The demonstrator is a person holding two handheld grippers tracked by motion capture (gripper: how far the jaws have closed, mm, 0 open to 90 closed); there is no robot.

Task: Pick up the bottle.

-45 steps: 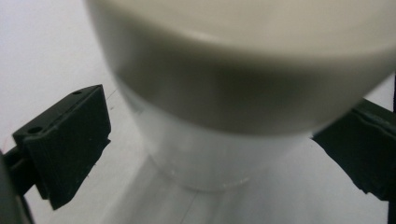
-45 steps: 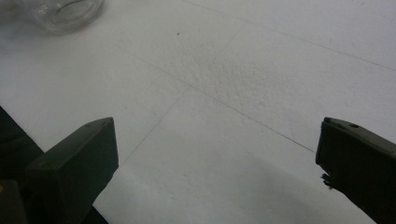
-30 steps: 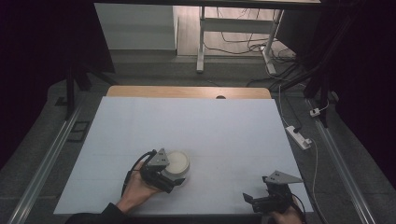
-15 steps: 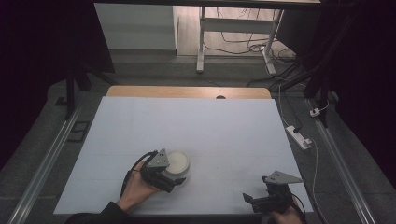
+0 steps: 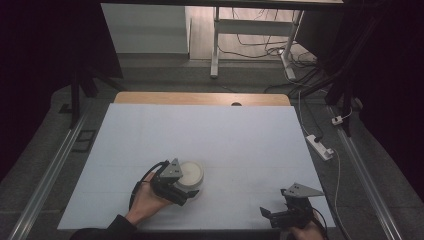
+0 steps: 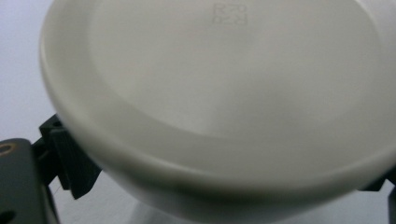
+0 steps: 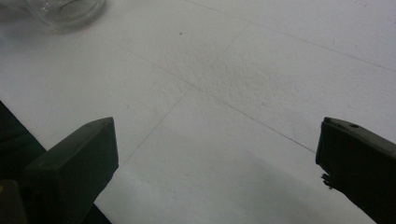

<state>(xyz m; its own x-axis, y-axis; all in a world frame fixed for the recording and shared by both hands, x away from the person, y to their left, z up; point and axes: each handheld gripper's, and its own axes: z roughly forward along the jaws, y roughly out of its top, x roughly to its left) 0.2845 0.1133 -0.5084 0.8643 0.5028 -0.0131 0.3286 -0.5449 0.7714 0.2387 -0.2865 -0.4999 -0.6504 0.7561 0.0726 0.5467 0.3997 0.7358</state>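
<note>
I've got the left gripper (image 5: 186, 192) clamped round the white lidded jar (image 5: 191, 174) at 7 o'clock to steady it; right gripper (image 5: 274, 216) idles wide open at 5.

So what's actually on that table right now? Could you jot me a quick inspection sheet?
Surface: white table, wooden strip along the far edge.
Job's things: round white lidded container, near-left part of the table.
Clutter: nothing seen.
Grippers: left gripper with its jaws either side of the container; right gripper open over the bare near-right table.
Cables: black cable loops from the left gripper.
Surroundings: power strip and loose wires on the floor.
</note>
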